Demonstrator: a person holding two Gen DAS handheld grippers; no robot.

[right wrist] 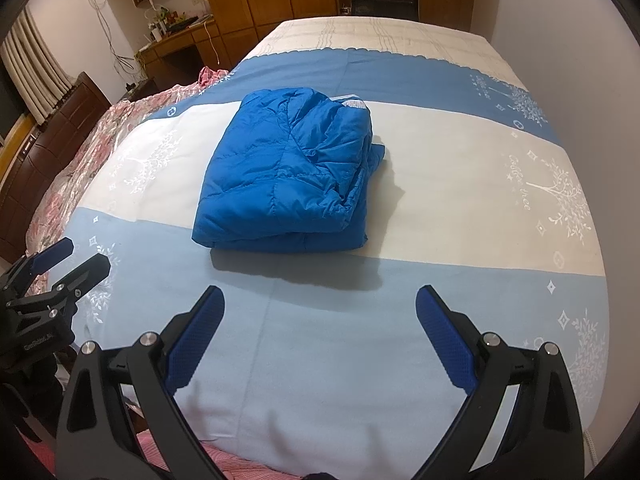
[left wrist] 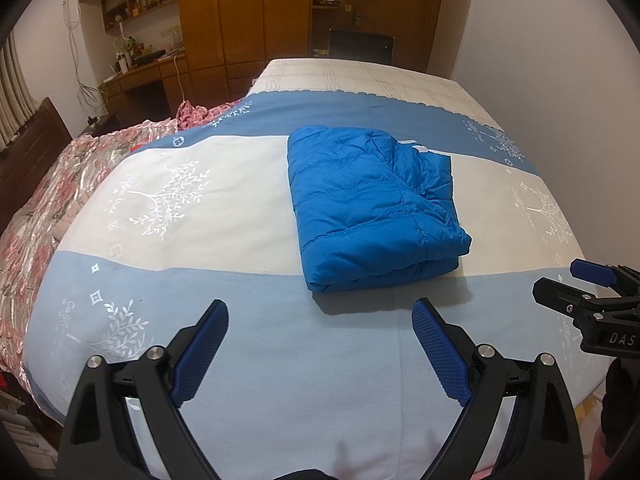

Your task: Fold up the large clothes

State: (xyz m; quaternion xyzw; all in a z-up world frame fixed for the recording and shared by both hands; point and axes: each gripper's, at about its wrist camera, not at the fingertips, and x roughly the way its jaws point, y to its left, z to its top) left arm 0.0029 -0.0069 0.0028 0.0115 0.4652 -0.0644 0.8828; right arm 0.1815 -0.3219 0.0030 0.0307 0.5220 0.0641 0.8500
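A blue quilted jacket [left wrist: 372, 204] lies folded into a compact rectangle on the bed; it also shows in the right wrist view [right wrist: 288, 176]. My left gripper [left wrist: 320, 312] is open and empty, hovering over the light blue stripe just in front of the jacket. My right gripper [right wrist: 318, 300] is open and empty, also just in front of the jacket. Each gripper shows at the edge of the other's view: the right one [left wrist: 568, 280] and the left one [right wrist: 76, 254].
The bed cover [left wrist: 200, 200] has blue and white stripes with tree prints. A pink floral quilt [left wrist: 52, 184] is bunched along the left side. A wall [left wrist: 560, 60] runs along the right side. Wooden wardrobes [left wrist: 248, 8] and a desk [left wrist: 140, 72] stand beyond the bed.
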